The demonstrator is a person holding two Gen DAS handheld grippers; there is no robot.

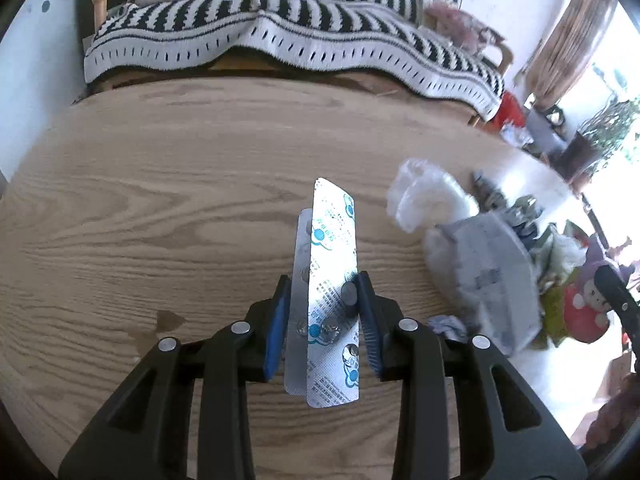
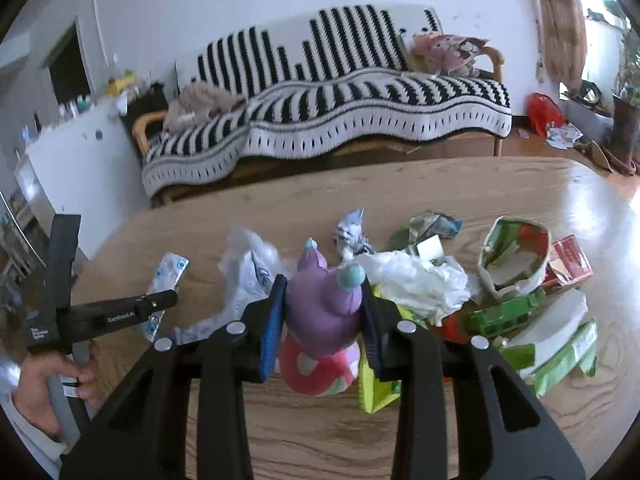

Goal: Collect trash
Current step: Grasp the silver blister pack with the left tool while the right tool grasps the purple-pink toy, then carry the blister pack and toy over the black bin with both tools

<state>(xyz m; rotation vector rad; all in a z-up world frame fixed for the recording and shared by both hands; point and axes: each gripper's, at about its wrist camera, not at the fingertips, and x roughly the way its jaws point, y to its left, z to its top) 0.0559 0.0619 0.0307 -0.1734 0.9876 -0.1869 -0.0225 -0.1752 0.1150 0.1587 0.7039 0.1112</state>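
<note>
My left gripper (image 1: 323, 292) is shut on two silver pill blister packs (image 1: 332, 264), held upright above the wooden table (image 1: 160, 200). The same packs show at the left in the right wrist view (image 2: 168, 272), with the left gripper (image 2: 160, 300) on them. My right gripper (image 2: 323, 300) is shut on a purple and pink plush toy (image 2: 324, 320), which also shows at the right edge of the left wrist view (image 1: 592, 300). Trash lies heaped on the table: clear plastic wrap (image 2: 248, 264), white plastic bag (image 2: 416, 280), crumpled wrappers (image 2: 352, 232), a green-and-white paper bag (image 2: 516, 260).
A grey printed bag (image 1: 492, 276) and white plastic (image 1: 428, 196) lie right of the left gripper. Green cartons (image 2: 552, 332) and a red box (image 2: 570, 260) sit at the table's right. A sofa with a striped blanket (image 2: 340, 108) stands behind the table.
</note>
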